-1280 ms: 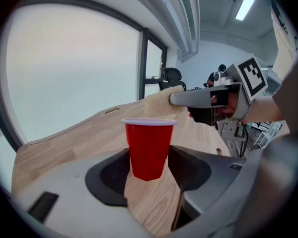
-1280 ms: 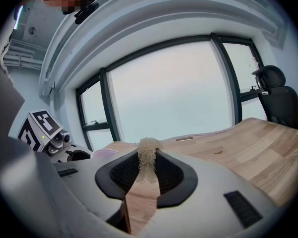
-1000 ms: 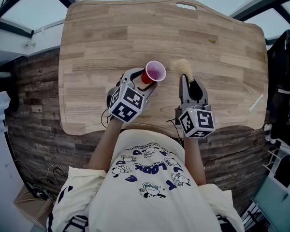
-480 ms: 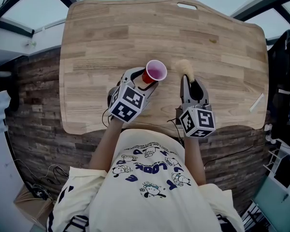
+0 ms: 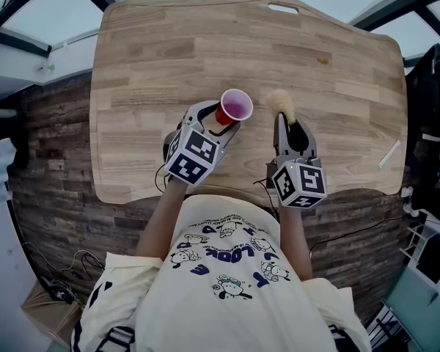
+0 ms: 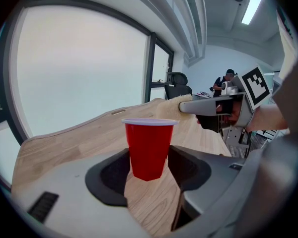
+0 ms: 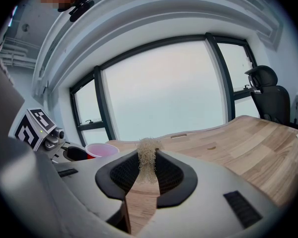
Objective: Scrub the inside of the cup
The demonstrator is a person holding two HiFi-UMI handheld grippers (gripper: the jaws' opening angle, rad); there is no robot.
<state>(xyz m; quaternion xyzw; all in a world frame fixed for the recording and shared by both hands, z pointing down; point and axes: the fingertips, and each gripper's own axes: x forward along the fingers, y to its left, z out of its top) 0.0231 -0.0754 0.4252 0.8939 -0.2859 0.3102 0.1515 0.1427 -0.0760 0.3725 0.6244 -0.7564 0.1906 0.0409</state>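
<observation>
Cup (image 5: 235,107), one, tight between left tongs (image 6: 148,168); one scrubber (image 5: 280,101) tight between right tongs (image 7: 148,175)

I had soft, even daylight from the tall white-glowing window panes (image 7: 164,90), blown out to blank white in both gripper views. A long ceiling strip lamp (image 6: 252,4) glared in the left gripper view. Shadows on the pale wooden plank tabletop (image 5: 169,57) were faint. Every view bowed at its edges, and the gripper views darkened at the corners. The red plastic cup (image 6: 148,148) and the tan fibre scrubber (image 7: 147,165) looked sharp.
</observation>
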